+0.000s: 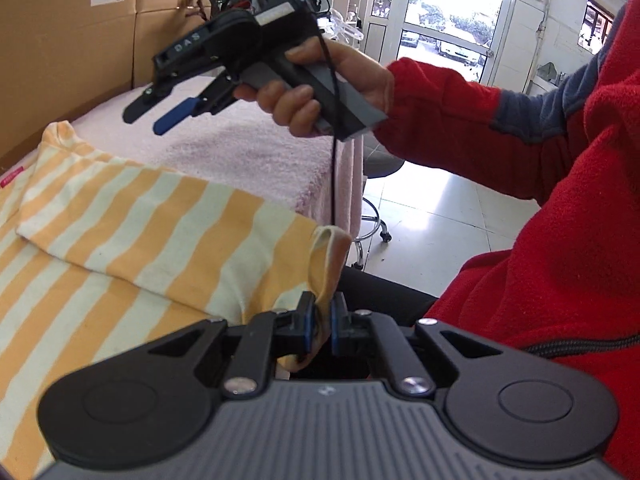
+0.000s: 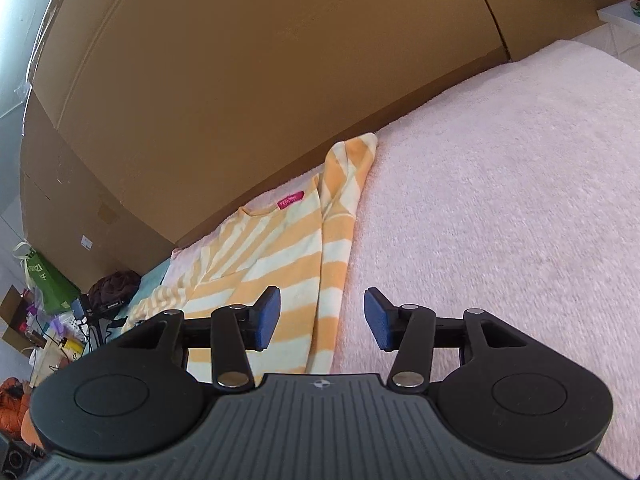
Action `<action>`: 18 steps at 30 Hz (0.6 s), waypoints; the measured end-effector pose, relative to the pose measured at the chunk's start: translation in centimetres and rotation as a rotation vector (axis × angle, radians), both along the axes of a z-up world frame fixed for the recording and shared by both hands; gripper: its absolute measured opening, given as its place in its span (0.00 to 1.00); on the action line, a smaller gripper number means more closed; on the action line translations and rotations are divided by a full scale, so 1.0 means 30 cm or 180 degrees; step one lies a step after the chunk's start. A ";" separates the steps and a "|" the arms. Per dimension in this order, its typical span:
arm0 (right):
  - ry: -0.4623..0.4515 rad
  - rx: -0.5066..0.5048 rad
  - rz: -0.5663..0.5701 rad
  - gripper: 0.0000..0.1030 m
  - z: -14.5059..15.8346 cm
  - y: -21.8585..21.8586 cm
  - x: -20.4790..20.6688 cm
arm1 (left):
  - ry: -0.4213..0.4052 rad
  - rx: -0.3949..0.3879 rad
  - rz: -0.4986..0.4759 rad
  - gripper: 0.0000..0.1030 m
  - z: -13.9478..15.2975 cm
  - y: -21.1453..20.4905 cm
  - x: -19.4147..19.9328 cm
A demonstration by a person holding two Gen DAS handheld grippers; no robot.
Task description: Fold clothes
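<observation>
The striped shirt (image 1: 120,216) lies partly folded on the pink-covered worktop (image 2: 500,200). The left gripper (image 1: 323,320) pinches its hem corner at the near edge; the right gripper (image 2: 320,320) hovers with fingers apart, holding nothing. Risk: that thin pinch could slip, or a pull could drag the folded layer askew.

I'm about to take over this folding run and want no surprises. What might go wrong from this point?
1. The left gripper is shut on only a thin bit of the striped shirt hem, which may slip out under a pull.
2. The black cable hanging from the right gripper dangles beside that pinched edge and may snag it.
3. The right gripper is open and holds nothing, so the sleeve folded over the shirt may shift.
</observation>
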State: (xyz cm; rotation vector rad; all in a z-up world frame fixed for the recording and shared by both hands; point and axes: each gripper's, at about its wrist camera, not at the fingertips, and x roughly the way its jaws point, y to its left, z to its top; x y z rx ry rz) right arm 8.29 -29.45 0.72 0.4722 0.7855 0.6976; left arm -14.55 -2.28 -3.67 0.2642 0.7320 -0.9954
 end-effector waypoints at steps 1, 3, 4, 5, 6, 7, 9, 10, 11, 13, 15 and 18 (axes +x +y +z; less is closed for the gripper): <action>0.0001 0.0023 0.0002 0.50 0.004 0.016 0.032 | 0.0043 -0.0015 -0.0010 0.03 -0.008 -0.001 0.009; 0.0008 0.0063 0.0038 0.52 0.010 0.059 0.105 | 0.0151 -0.0010 -0.0019 0.03 -0.038 -0.005 0.025; 0.0010 0.0072 0.0067 0.52 0.012 0.086 0.146 | 0.0203 -0.0001 -0.0021 0.03 -0.055 -0.008 0.031; -0.0004 0.0043 0.0098 0.51 0.014 0.121 0.186 | 0.0251 0.0013 -0.0020 0.03 -0.069 -0.012 0.035; -0.0039 -0.0021 0.0118 0.50 0.012 0.158 0.222 | 0.0299 0.0027 -0.0020 0.03 -0.083 -0.016 0.039; -0.0075 -0.0084 0.0138 0.49 0.011 0.195 0.259 | 0.0319 0.0040 -0.0005 0.03 -0.092 -0.017 0.040; -0.0134 -0.0228 0.0214 0.47 0.004 0.260 0.310 | 0.0354 0.0043 0.0046 0.02 -0.104 -0.013 0.047; -0.0160 -0.0305 0.0263 0.46 -0.001 0.291 0.329 | 0.0371 0.0032 0.0083 0.02 -0.106 -0.007 0.052; -0.0186 -0.0382 0.0311 0.44 -0.006 0.321 0.349 | 0.0388 0.0021 0.0120 0.02 -0.109 -0.001 0.057; -0.0235 -0.0539 0.0403 0.29 -0.014 0.379 0.383 | 0.0395 0.0052 0.0216 0.02 -0.114 0.003 0.068; -0.0283 -0.0648 0.0454 0.04 -0.008 0.408 0.383 | 0.0419 0.0104 0.0279 0.03 -0.124 0.007 0.081; -0.0449 -0.0182 0.0438 0.04 0.039 0.362 0.354 | 0.0445 0.0101 0.0308 0.02 -0.128 0.021 0.100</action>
